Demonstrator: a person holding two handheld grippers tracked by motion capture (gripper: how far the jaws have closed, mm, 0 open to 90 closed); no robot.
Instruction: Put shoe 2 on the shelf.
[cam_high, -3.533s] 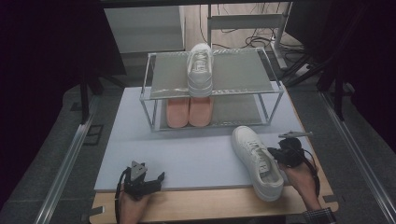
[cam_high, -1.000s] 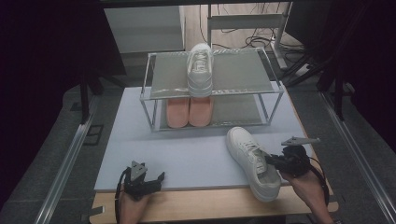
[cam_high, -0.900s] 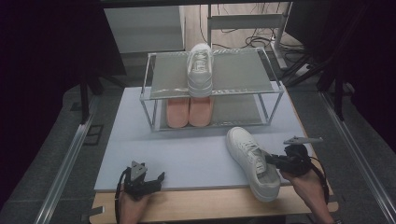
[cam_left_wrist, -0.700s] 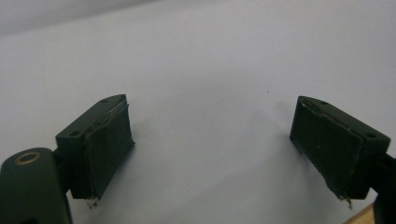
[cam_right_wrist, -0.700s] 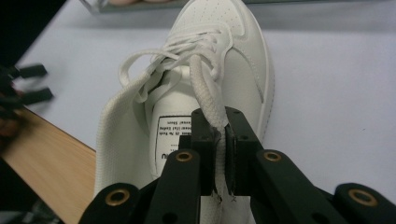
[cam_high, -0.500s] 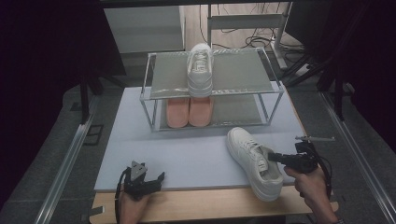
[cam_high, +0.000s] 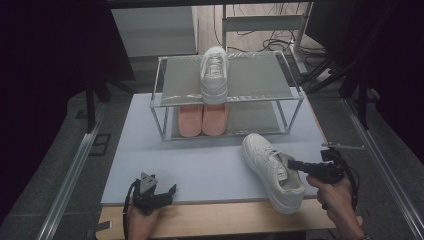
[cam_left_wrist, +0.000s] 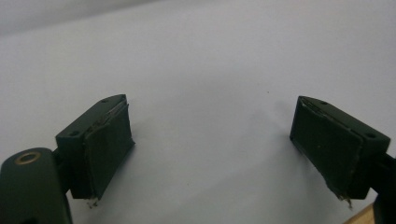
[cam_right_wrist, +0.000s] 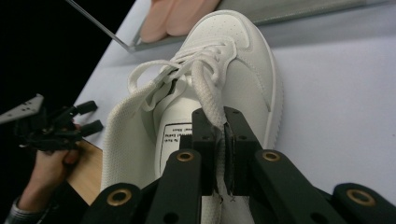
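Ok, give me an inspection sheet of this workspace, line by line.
Surface: pale mat on a wooden table, bare between the hands.
Job's things: white sneaker lying on the mat at the right; its mate on the rack's top shelf; pink pair on the lower shelf.
Clutter: nothing seen.
Grippers: right tool shut on the sneaker's collar edge by the lace; left tool open, nothing between its jaws, over the mat's near edge.
Cables: one trailing from each tool; a tangle on the floor behind the rack.
Surroundings: dark; metal rails along both sides of the table.
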